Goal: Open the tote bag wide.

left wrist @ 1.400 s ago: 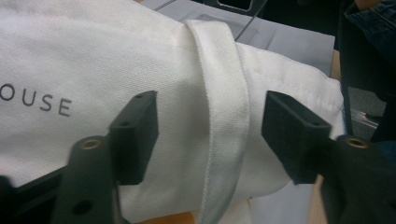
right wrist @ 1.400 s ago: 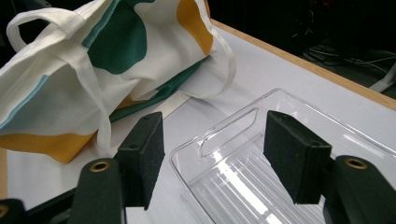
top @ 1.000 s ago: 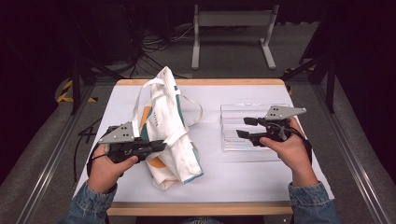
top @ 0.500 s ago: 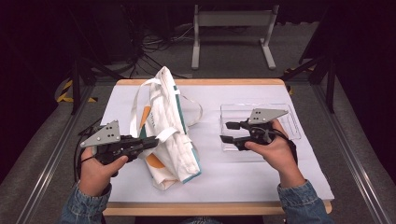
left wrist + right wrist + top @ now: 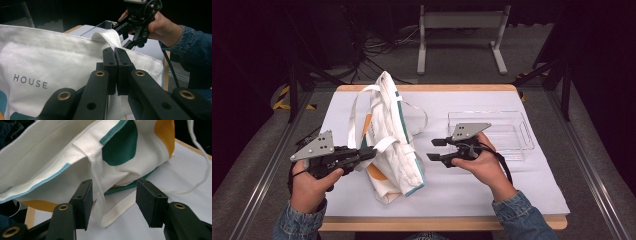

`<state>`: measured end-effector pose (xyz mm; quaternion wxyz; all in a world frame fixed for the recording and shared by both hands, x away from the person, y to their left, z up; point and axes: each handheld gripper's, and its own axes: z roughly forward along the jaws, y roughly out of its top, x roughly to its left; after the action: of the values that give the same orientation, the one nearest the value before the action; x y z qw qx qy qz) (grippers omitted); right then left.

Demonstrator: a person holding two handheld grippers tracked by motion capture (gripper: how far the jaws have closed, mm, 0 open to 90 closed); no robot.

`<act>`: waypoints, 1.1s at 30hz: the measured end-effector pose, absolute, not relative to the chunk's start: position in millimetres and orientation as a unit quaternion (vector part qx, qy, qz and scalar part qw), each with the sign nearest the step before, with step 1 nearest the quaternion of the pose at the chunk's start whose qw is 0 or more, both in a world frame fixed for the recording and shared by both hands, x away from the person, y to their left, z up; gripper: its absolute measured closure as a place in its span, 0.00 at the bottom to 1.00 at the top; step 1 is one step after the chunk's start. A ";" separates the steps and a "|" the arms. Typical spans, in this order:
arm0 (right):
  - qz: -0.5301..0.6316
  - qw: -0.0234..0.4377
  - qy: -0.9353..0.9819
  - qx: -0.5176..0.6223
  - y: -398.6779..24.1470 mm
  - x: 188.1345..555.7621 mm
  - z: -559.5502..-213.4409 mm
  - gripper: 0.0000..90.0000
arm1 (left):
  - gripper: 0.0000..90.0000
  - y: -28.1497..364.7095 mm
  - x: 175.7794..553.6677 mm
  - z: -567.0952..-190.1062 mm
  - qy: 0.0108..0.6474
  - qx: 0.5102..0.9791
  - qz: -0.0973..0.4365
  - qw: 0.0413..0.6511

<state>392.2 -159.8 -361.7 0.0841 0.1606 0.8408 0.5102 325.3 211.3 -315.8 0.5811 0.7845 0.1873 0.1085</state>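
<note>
A white cloth tote bag (image 5: 394,145) with green, orange and teal patches lies lengthwise on the white table (image 5: 492,190). My left gripper (image 5: 372,152) is at the bag's left side, shut on its upper hem beside a handle strap (image 5: 110,37); the pads (image 5: 110,58) meet on the cloth. My right gripper (image 5: 431,149) hovers just right of the bag, jaws pointing at it. In the right gripper view its jaws (image 5: 113,195) stand apart and have just been closing. A strap loop (image 5: 117,207) of the bag (image 5: 75,150) hangs between them, and neither pad presses on it.
A clear plastic tray (image 5: 512,131) sits on the table behind my right hand. A thin white strap (image 5: 422,112) loops onto the table right of the bag. Dark floor, cables and a grey stand (image 5: 462,20) lie beyond the far edge.
My right hand has moved left from over the clear tray to the bag's side and a little lower, with its jaws narrowing. The left gripper has kept its hold in about the same place.
</note>
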 end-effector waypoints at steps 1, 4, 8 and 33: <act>0.510 0.082 0.842 0.157 -155.5 392.6 -364.2 0.54 | 0.98 211.3 325.4 -315.9 0.187 0.785 0.108 0.581; 0.514 0.076 0.840 0.153 -147.0 393.7 -371.2 0.55 | 0.98 210.8 325.8 -316.4 0.188 0.786 0.107 0.579; 0.512 0.073 0.842 0.152 -137.8 395.3 -380.1 0.59 | 0.98 210.0 326.5 -316.5 0.186 0.786 0.106 0.579; 0.555 0.127 0.811 0.134 -147.0 381.9 -353.8 0.98 | 0.98 224.8 325.0 -310.3 0.202 0.772 0.122 0.591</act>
<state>381.9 -147.0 -353.8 0.1267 0.1339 0.8110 0.5552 325.0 224.8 -310.3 0.5909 0.7716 0.2016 0.1219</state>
